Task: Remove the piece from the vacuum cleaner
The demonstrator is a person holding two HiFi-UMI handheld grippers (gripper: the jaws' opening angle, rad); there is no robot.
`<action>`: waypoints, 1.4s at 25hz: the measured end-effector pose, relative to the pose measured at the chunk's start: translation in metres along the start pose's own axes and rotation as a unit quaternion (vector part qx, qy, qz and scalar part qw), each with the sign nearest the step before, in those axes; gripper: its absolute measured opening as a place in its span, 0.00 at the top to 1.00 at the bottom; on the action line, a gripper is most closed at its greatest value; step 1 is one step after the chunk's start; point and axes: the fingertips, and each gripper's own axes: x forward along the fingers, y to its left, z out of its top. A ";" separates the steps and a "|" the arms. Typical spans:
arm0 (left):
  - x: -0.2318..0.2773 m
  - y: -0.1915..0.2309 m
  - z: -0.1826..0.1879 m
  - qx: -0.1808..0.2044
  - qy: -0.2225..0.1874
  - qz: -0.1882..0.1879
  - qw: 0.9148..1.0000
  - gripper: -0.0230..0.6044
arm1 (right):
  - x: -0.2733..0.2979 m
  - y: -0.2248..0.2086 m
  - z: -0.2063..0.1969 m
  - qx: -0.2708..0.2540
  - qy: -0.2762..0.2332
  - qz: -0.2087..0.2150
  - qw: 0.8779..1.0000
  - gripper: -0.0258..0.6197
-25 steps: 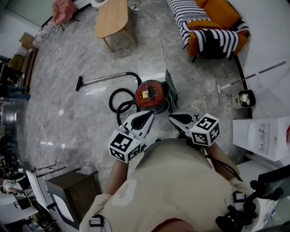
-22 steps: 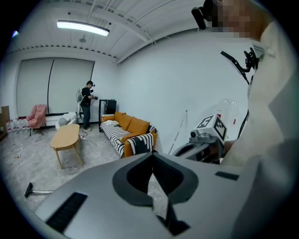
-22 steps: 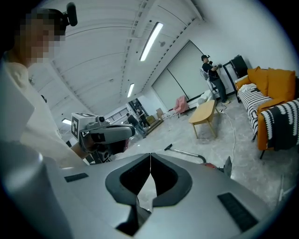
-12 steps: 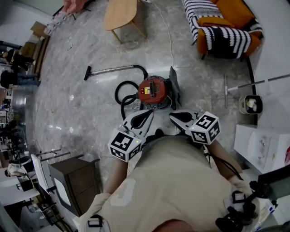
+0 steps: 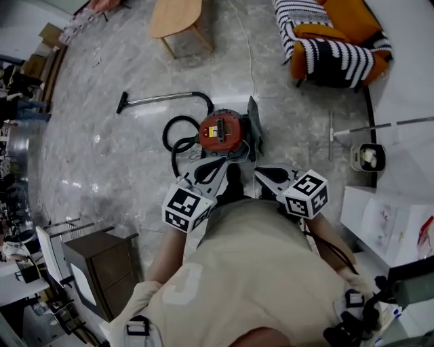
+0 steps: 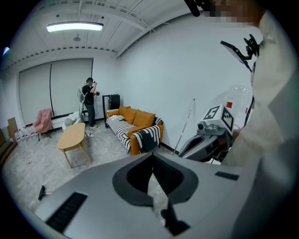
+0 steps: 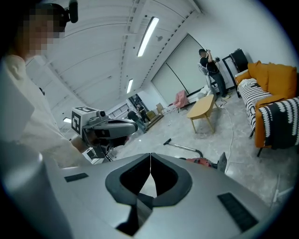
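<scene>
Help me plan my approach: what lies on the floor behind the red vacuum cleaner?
Beyond the vacuum cleaner, its black hose loops to a wand lying on the floor; a wooden table stands farther off. The cleaner hides the floor beneath it.

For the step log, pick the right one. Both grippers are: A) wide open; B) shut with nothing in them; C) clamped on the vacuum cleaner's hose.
B: the left gripper and the right gripper each show jaws closed together with nothing between, and the vacuum cleaner stands on the floor ahead.
</scene>
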 end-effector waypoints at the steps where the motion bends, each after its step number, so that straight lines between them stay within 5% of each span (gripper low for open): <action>1: 0.002 0.005 -0.002 0.003 -0.001 0.001 1.000 0.96 | 0.001 -0.002 0.000 0.000 0.001 -0.008 1.000 0.96; 11: 0.001 0.085 -0.034 -0.035 -0.007 0.012 0.999 0.96 | 0.061 -0.013 0.001 0.016 0.075 -0.046 0.996 0.95; 20: -0.002 0.166 -0.073 -0.063 -0.001 0.008 0.998 0.96 | 0.142 -0.036 0.028 -0.030 0.152 -0.093 0.984 0.95; 35: 0.025 0.233 -0.118 -0.042 0.037 -0.066 0.996 0.96 | 0.208 -0.060 0.041 -0.022 0.212 -0.170 0.962 0.96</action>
